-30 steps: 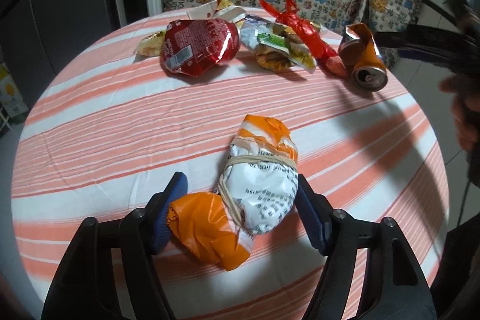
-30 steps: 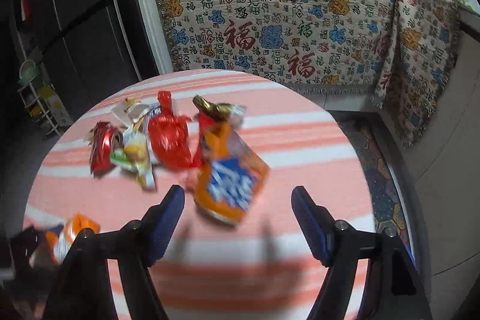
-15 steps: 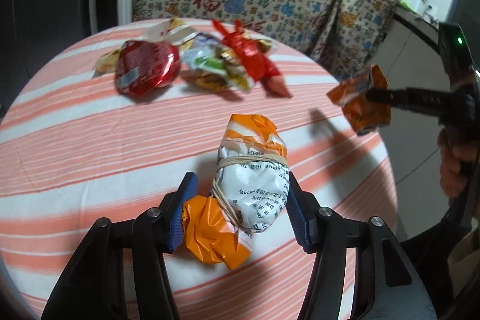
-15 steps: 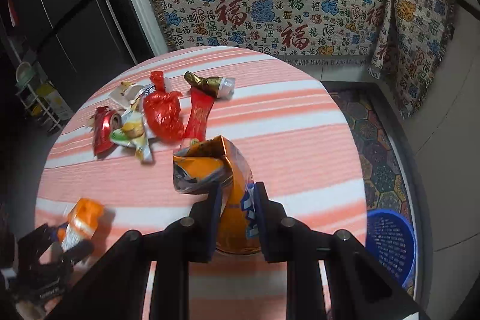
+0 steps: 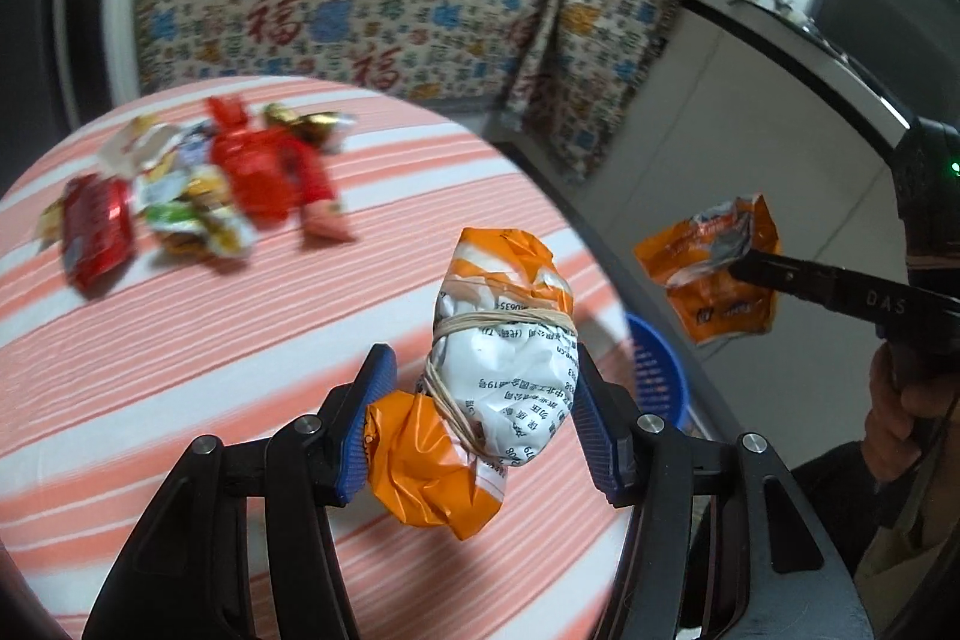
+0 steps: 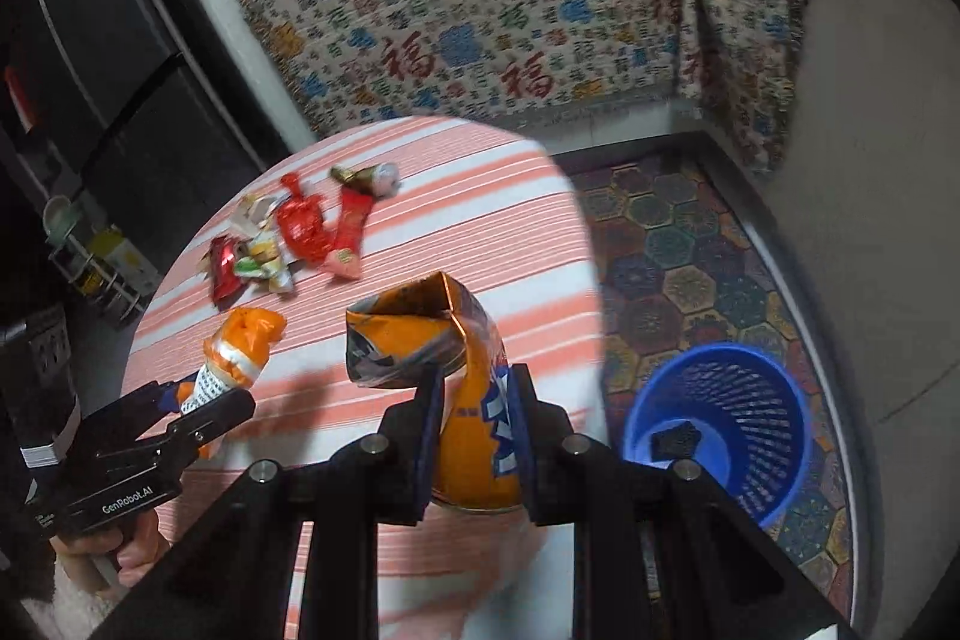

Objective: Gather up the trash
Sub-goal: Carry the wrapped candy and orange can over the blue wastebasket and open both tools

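My left gripper [image 5: 474,421] is shut on an orange and white bundled wrapper [image 5: 492,358] tied with a rubber band, lifted above the striped table [image 5: 180,340]. It also shows in the right wrist view [image 6: 234,358]. My right gripper [image 6: 474,418] is shut on a crushed orange can [image 6: 456,382], held past the table's right edge; the can shows in the left wrist view [image 5: 714,268]. A blue bin [image 6: 720,418] stands on the floor to the right, also in the left wrist view [image 5: 657,370].
Several wrappers lie at the table's far side: a red foil pack [image 5: 96,232], a red wrapper [image 5: 270,172], and a green and yellow one [image 5: 192,214]. A patterned cloth [image 6: 510,10] covers the counter behind. A patterned mat [image 6: 672,244] lies on the floor.
Both grippers have moved right toward the bin. The bundled wrapper has been lifted off the table. The can has moved past the table's edge.
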